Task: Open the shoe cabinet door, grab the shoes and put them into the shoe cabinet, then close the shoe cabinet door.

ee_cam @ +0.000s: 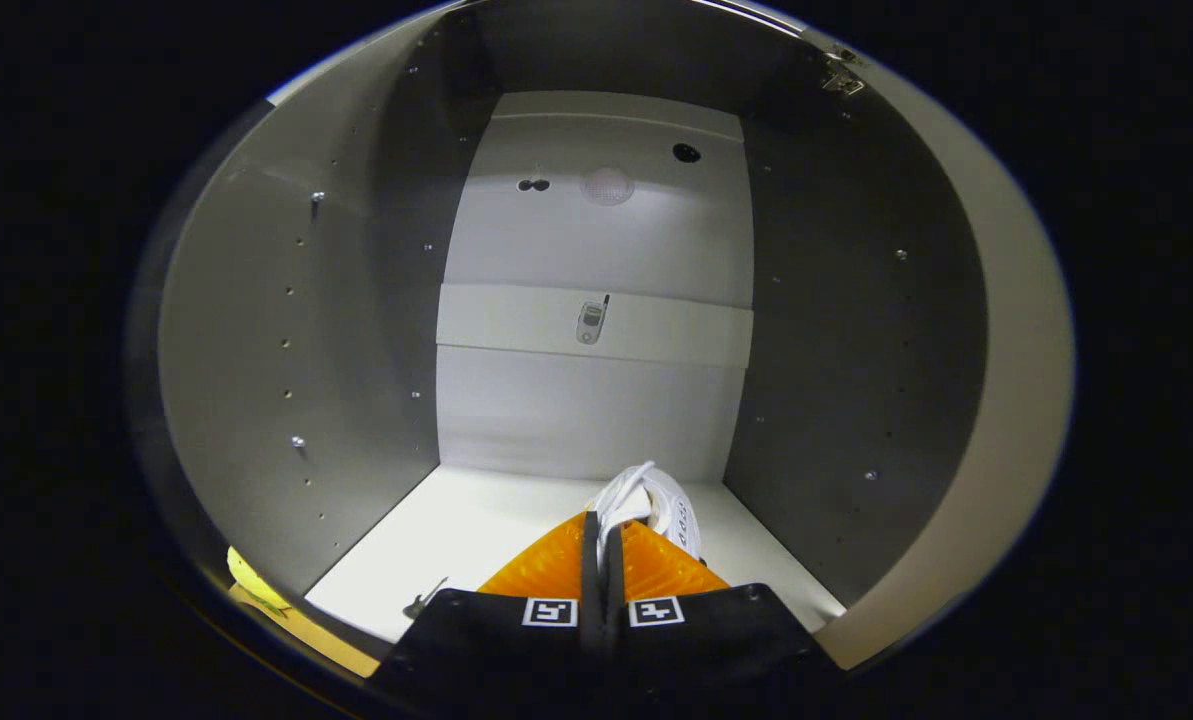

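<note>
Gripper view: the gripper (603,535) reaches into the open shoe cabinet (356,300), its two fingers (546,565) drawn close with only a thin slit between them, and a fold of the white shoe (656,505) caught in that slit, so both fingers pinch it. The shoe hangs just ahead of the fingertips, over the middle of the cabinet floor (476,530) and nearer its back edge than its front edge; whether it touches the floor cannot be told.

One shoe is visible. The cabinet floor is bare to the left of the fingers up to the left wall, and a narrower bare strip runs to the right wall (836,350). Overhead the compartment stands open and tall, with no shelf across it.

The side walls carry rows of small peg holes and a few metal pins. On the back panel (596,400) there is one horizontal rail (516,320) with one small fitting (590,322) at its middle, and three dark holes higher up. One hinge (842,78) sits at the upper right front edge. A small metal piece (424,598) lies at the front edge of the floor, left of the gripper. Something yellow (254,583) sits outside the cabinet, below its front left corner
</note>
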A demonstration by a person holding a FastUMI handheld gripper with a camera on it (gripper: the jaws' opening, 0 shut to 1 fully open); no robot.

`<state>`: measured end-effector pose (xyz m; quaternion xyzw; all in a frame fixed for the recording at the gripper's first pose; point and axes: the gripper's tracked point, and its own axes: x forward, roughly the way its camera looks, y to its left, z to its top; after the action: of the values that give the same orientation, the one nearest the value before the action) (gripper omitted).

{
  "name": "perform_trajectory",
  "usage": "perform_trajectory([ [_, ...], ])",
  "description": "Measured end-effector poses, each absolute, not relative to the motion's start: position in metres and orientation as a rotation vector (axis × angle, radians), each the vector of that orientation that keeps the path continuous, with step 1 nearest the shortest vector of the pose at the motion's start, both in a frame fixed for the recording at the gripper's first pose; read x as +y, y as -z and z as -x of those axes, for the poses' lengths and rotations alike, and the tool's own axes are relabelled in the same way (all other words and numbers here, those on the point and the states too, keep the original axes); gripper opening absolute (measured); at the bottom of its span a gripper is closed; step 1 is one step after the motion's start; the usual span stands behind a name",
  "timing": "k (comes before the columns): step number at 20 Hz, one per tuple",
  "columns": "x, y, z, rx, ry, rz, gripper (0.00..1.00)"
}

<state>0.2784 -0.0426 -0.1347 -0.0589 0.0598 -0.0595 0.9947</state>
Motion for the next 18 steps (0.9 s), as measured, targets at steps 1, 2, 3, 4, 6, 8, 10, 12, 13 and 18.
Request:
perform_trajectory([
  [1, -0.045, 0.138, -0.287, 0.125, 0.116, 0.109, 0.04],
  [2, -0.047, 0.140, -0.294, 0.131, 0.111, 0.100, 0.04],
  [3, -0.049, 0.140, -0.300, 0.125, 0.109, 0.094, 0.04],
  [4, -0.052, 0.140, -0.304, 0.122, 0.111, 0.096, 0.04],
  [6, -0.055, 0.141, -0.317, 0.115, 0.110, 0.086, 0.04],
  [8, -0.054, 0.148, -0.320, 0.150, 0.095, 0.062, 0.04],
  [10, -0.057, 0.150, -0.320, 0.157, 0.087, 0.082, 0.04],
  [12, -0.057, 0.154, -0.320, 0.179, 0.095, 0.075, 0.04],
  [13, -0.058, 0.155, -0.319, 0.187, 0.101, 0.056, 0.04],
  [18, -0.059, 0.155, -0.304, 0.202, 0.127, 0.026, 0.11],
])
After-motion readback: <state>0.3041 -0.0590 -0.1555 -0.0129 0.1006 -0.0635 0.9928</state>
